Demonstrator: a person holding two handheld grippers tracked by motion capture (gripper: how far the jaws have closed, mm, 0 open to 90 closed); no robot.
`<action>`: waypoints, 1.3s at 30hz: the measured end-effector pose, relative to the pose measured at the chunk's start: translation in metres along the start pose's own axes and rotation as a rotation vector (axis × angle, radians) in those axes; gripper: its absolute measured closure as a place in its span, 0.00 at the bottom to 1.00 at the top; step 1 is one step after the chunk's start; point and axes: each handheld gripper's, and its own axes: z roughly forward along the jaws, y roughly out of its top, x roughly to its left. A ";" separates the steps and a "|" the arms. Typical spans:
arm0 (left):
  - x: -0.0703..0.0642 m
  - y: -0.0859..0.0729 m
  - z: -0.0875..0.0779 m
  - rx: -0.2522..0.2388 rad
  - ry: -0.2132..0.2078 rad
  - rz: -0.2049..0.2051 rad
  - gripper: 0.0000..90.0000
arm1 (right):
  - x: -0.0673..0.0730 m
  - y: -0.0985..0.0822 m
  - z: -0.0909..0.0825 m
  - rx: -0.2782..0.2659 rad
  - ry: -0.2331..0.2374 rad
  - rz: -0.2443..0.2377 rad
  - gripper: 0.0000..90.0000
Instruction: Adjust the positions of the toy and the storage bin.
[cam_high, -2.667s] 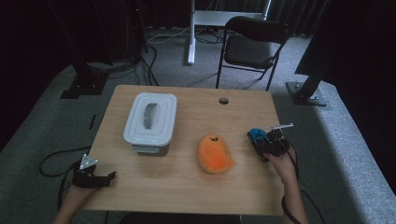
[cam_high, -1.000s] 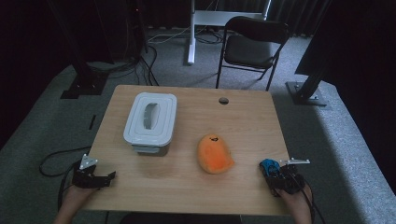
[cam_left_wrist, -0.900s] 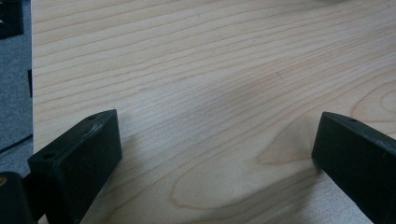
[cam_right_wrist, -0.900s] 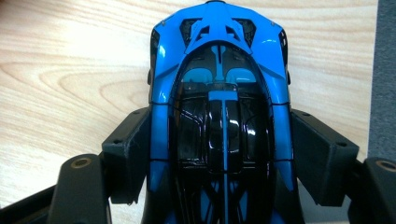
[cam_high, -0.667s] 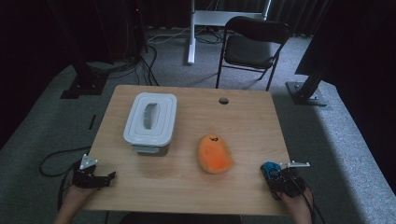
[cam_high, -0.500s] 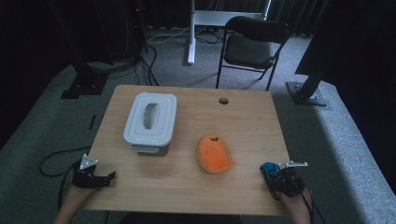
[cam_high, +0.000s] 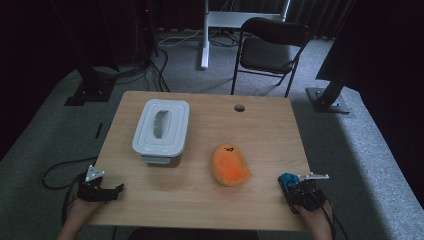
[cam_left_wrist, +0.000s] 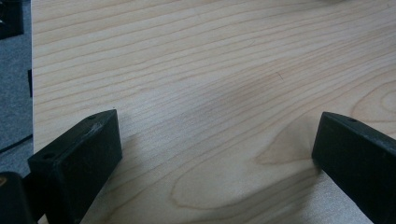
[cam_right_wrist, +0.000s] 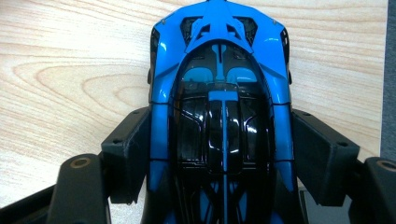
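A blue and black toy car (cam_right_wrist: 219, 112) sits between the black jaws of my right gripper (cam_right_wrist: 222, 154), which is shut on its sides. In the high view the toy car (cam_high: 287, 180) and right gripper (cam_high: 300, 192) are at the table's front right corner. My left gripper (cam_high: 107, 190) rests at the front left edge; its jaws stand wide open over bare wood with nothing between the fingers (cam_left_wrist: 79, 163). An orange plush toy (cam_high: 229, 164) lies mid-table. A white lidded container (cam_high: 161, 129) stands to its left.
The wooden table (cam_high: 260, 125) has a small round hole (cam_high: 239, 107) near its far edge. A black folding chair (cam_high: 270, 47) and a white stand (cam_high: 205, 35) are on the grey floor beyond. Cables trail off the left side.
The right gripper has carried the blue car from the table's right-middle edge back to the front right corner, then nearly stopped. The left gripper has not moved.
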 end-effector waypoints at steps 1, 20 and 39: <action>0.000 0.000 0.000 0.001 0.000 0.000 0.02 | 0.000 0.000 0.000 -0.001 0.003 0.000 0.30; 0.000 0.000 0.000 0.000 0.000 0.000 0.02 | -0.004 0.008 -0.008 -0.049 0.057 0.035 0.22; 0.000 0.000 0.000 0.001 0.000 0.000 0.02 | 0.008 0.035 -0.020 -0.104 0.083 -0.004 0.17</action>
